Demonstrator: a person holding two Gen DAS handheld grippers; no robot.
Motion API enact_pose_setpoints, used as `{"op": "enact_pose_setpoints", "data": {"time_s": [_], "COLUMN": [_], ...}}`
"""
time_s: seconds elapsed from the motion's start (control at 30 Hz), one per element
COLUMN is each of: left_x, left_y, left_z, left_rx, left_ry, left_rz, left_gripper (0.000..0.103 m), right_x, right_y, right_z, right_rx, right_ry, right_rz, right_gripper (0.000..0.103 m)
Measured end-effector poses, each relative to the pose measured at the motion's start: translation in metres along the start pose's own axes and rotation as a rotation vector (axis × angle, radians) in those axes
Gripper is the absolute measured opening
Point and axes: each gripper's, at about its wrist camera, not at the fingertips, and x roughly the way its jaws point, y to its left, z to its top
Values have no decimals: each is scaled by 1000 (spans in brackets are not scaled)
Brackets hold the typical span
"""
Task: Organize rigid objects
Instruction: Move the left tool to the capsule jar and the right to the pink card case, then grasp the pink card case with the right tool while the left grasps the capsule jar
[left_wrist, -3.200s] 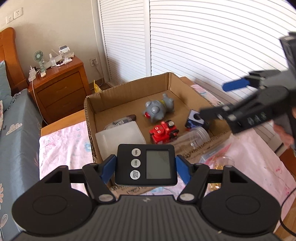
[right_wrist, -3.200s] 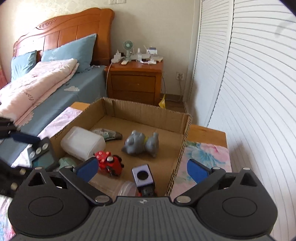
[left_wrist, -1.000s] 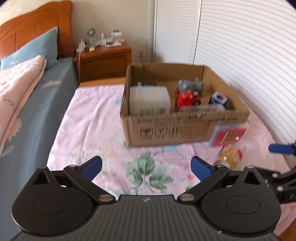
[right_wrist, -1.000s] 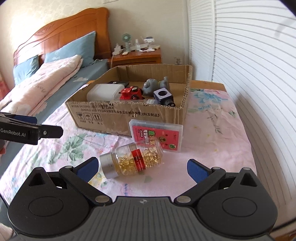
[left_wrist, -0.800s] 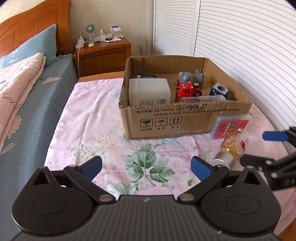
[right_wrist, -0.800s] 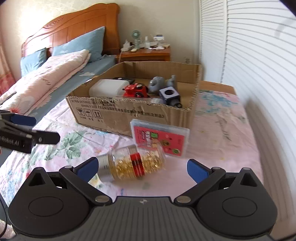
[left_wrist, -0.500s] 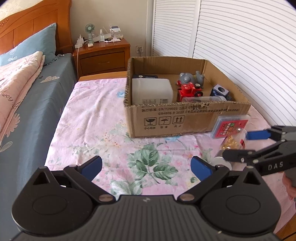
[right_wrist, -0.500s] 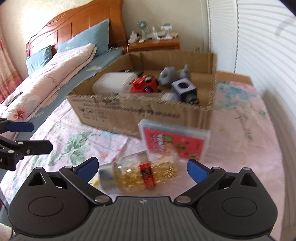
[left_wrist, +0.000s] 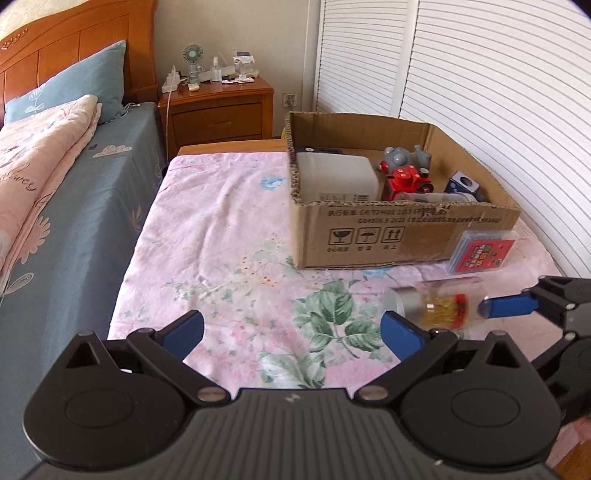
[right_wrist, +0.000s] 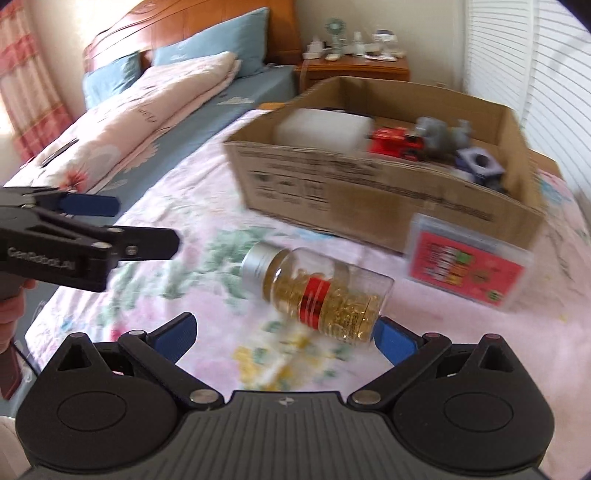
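Note:
A clear pill bottle (right_wrist: 325, 291) with a silver cap and red band lies on its side on the pink floral sheet, just ahead of my open right gripper (right_wrist: 284, 334). It also shows blurred in the left wrist view (left_wrist: 432, 306), with a right gripper fingertip (left_wrist: 508, 307) beside it. A red card case (right_wrist: 469, 267) leans on the cardboard box (right_wrist: 369, 192). The box holds a white container (left_wrist: 336, 177), red toy (left_wrist: 404, 182), grey toy (left_wrist: 402, 157) and blue cube (left_wrist: 463, 184). My left gripper (left_wrist: 291, 330) is open and empty over the sheet.
The bed with a blue sheet and pink quilt (left_wrist: 33, 158) runs along the left. A wooden nightstand (left_wrist: 218, 107) with a small fan stands at the back. White louvred doors (left_wrist: 480, 74) line the right side.
My right gripper has moved forward and down towards the pill bottle, which now lies close between its fingers. My left gripper stays open and has shifted slightly left.

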Motion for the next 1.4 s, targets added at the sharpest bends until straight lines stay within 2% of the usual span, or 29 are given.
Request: {"op": "enact_pose_setpoints", "data": {"time_s": [0.1, 0.27, 0.33, 0.53, 0.6, 0.73, 0.87, 1.13, 1.27, 1.4], "left_x": [-1, -2, -1, 5, 7, 7, 5, 10, 8, 7], "left_y": [4, 2, 0, -11, -13, -17, -17, -16, -17, -17], "left_z": [-1, -2, -2, -2, -1, -1, -1, -2, -3, -3], "left_rx": [-10, -8, -2, 23, 22, 27, 27, 22, 25, 26], "left_ry": [1, 5, 6, 22, 29, 34, 34, 52, 52, 49], "left_rz": [5, 3, 1, -17, -22, -21, -13, -16, -21, -25], "left_gripper": [101, 101, 101, 101, 101, 101, 101, 101, 101, 101], "right_x": [5, -1, -10, -39, -42, -36, -22, -27, -34, -39], "right_y": [13, 13, 6, -29, -43, -62, -72, -57, -54, -52], "right_z": [3, 2, 0, -2, 4, 18, 26, 10, 1, -6], "right_rx": [-40, -49, -39, -28, -26, -55, -55, -117, -97, -59], "right_ry": [4, -4, -20, -107, -125, -154, -130, -116, -90, -88], "right_rz": [26, 13, -21, -196, -225, -212, -223, -215, -191, -209], "right_gripper": [103, 103, 103, 103, 103, 103, 103, 103, 103, 103]}}
